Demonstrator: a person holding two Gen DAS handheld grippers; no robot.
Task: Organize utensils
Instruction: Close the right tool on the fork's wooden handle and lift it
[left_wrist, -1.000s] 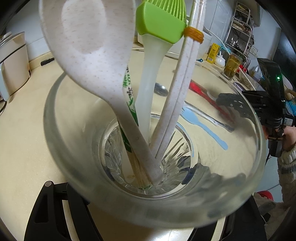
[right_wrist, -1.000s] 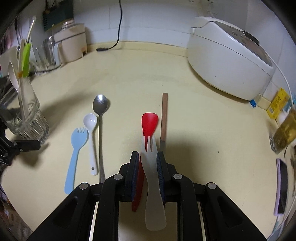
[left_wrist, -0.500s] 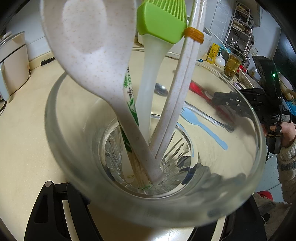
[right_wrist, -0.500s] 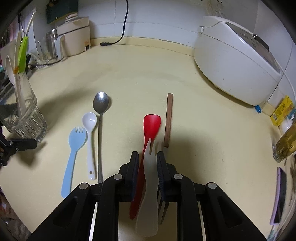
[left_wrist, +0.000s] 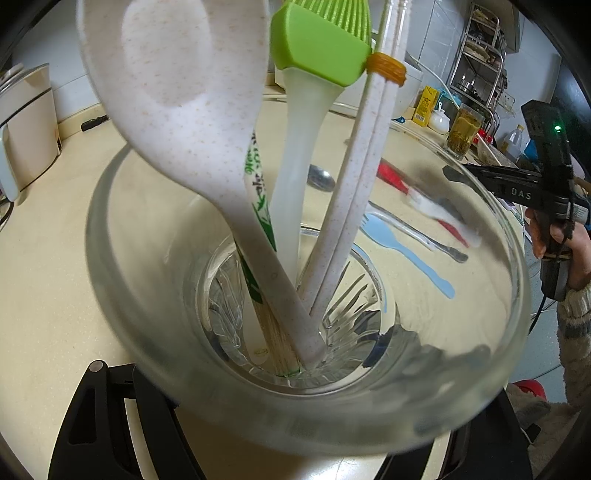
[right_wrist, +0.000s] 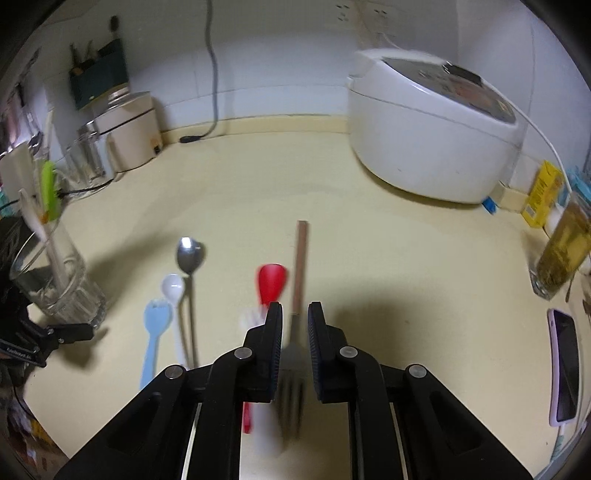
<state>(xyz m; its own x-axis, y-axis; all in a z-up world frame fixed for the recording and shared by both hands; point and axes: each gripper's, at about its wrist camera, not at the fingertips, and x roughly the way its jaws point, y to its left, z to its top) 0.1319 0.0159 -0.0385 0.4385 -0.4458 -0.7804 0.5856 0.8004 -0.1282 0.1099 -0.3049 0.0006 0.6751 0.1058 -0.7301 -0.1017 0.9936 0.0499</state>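
Observation:
My left gripper (left_wrist: 295, 398) is shut on a clear glass cup (left_wrist: 122, 280). It holds a speckled white spoon (left_wrist: 184, 92), a green brush (left_wrist: 317, 44) and banded chopsticks (left_wrist: 369, 147). My right gripper (right_wrist: 295, 328) hovers over the counter and its jaws are closing. Only a wooden-handled metal fork (right_wrist: 300, 266) on the counter shows through the gap. A blurred white plastic fork (right_wrist: 251, 319) runs under the left finger, outside the pads. Beside it lie a red spoon (right_wrist: 271, 280), a steel spoon (right_wrist: 189, 254), a small white spoon (right_wrist: 173, 286) and a blue spork (right_wrist: 155, 332).
A white rice cooker (right_wrist: 424, 136) stands at the back right. A glass of tea (right_wrist: 561, 254), a yellow box (right_wrist: 543, 192) and a phone (right_wrist: 563, 365) line the right edge. A beige appliance (right_wrist: 129, 129) and jars sit at the back left.
The right gripper rose and shifted right, and its jaws narrowed. The white fork that stood between its fingers now sits left of the left finger. The left gripper and cup stayed still.

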